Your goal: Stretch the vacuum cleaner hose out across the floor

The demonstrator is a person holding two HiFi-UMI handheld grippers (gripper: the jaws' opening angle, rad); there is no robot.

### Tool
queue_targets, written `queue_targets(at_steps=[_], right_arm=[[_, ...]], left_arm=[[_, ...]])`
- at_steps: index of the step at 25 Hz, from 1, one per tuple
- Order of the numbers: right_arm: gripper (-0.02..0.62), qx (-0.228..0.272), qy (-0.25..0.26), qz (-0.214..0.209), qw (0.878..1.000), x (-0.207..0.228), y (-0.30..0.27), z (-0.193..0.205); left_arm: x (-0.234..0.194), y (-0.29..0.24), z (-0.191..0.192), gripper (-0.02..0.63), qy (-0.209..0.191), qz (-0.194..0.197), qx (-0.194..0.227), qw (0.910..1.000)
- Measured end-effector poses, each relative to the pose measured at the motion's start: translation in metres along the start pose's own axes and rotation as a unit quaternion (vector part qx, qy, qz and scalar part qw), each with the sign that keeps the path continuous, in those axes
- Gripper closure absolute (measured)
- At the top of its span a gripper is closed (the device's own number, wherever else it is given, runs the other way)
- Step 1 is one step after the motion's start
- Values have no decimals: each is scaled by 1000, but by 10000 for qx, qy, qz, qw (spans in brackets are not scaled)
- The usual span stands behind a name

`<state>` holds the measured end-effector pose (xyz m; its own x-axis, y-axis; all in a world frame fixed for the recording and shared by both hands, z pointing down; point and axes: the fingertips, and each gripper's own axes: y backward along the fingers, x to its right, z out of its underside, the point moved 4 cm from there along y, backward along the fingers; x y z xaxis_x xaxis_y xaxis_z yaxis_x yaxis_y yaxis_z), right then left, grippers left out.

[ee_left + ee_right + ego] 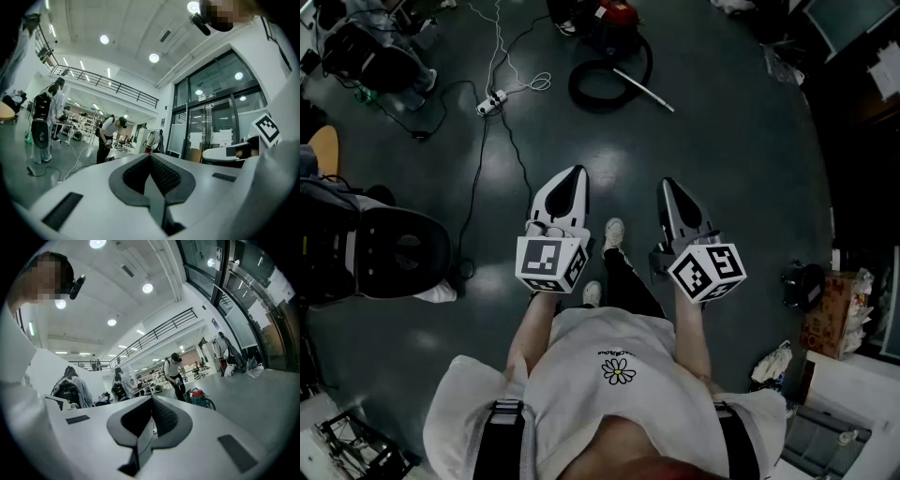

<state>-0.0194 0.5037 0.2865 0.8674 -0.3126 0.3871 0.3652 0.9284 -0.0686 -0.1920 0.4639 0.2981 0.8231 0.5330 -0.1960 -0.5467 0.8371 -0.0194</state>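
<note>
The red vacuum cleaner [616,13] stands at the far edge of the floor in the head view. Its black hose [609,81] lies in a loop in front of it, and the silver wand [643,90] points out to the right. My left gripper [577,172] and right gripper [668,184] are held level side by side in front of the person's body, well short of the hose. Both are shut with nothing between the jaws. The right gripper view shows the vacuum [198,396] far off past the shut right gripper [151,400]. The left gripper [151,157] faces the hall.
A white power strip [492,101] with white and black cables lies left of the hose. A black office chair [397,253] stands at the left, a cardboard box [827,314] at the right. A person [176,373] stands bent beside the vacuum.
</note>
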Motion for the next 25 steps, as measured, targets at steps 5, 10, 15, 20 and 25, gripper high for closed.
queue_targets(at_steps=[5,10,15,20,25], right_arm=[[580,39,263,-242,9994,53,-60,-13],[580,80,545,-287,9981,111,-94,-31],[580,64,-502,-388,9980,186,-210,-88],[580,2,-367,-593,9976,218,-257,-102],[578,176,16,-468,9987,253,-333,-119]], left_arm=[[-21,-83,11,600,82,-26,-90,9999],[-20,-150,3,600,43,77,348,9994],[-68,-282,-38,600,81,-79,184,9998],[-84,-340,-34,600,114,-122,68,9998],[-118,-425,-20,598,-226,-229,-162,9993]])
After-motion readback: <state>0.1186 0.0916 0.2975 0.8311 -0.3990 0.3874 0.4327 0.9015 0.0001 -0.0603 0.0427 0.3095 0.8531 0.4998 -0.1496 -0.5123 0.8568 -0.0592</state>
